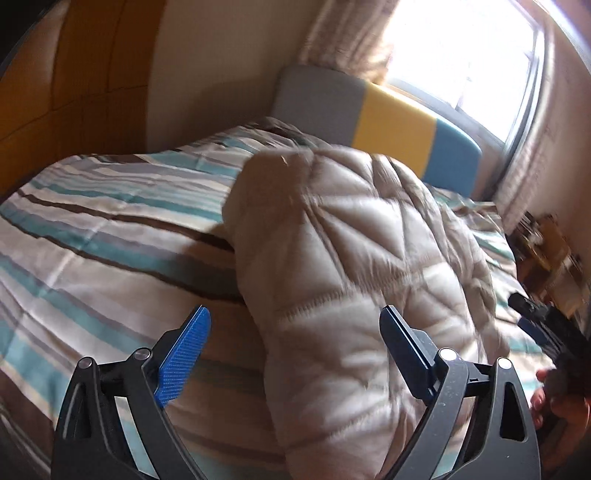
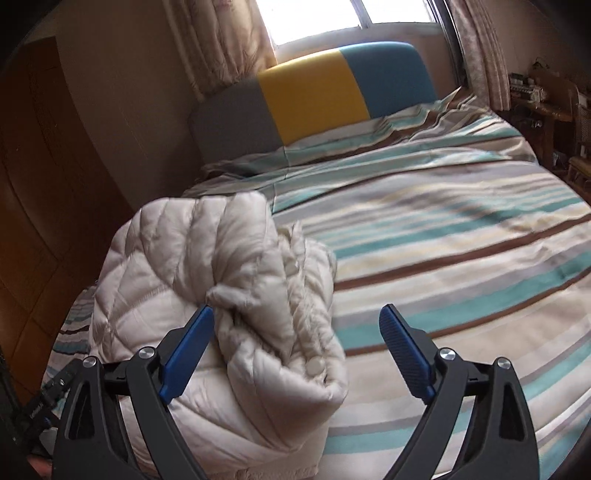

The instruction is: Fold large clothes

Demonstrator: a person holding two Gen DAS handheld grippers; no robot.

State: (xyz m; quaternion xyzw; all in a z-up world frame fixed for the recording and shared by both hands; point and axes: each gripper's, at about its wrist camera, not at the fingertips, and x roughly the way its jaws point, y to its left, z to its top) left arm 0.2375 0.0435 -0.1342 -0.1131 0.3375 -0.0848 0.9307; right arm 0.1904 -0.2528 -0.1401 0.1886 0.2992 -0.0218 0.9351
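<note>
Both tongs, the left gripper (image 1: 295, 325) and right gripper (image 2: 297, 325), stand spread and empty beside the folded beige puffer jacket (image 2: 221, 288) on the striped bedspread (image 2: 443, 240), whose snap buttons only the right view shows, the grey-yellow-blue headboard (image 2: 314, 96) and window (image 2: 314, 18) beyond it.

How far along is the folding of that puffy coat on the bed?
It looks nearly done. The coat already lies as a compact folded bundle on the striped bedspread, with no sleeves trailing. Nothing is in hand: the left tool and right tool both stand open, pads off the fabric. What is left, if anything, is probably a little tidying of the crumpled edge with the snap buttons.
</note>
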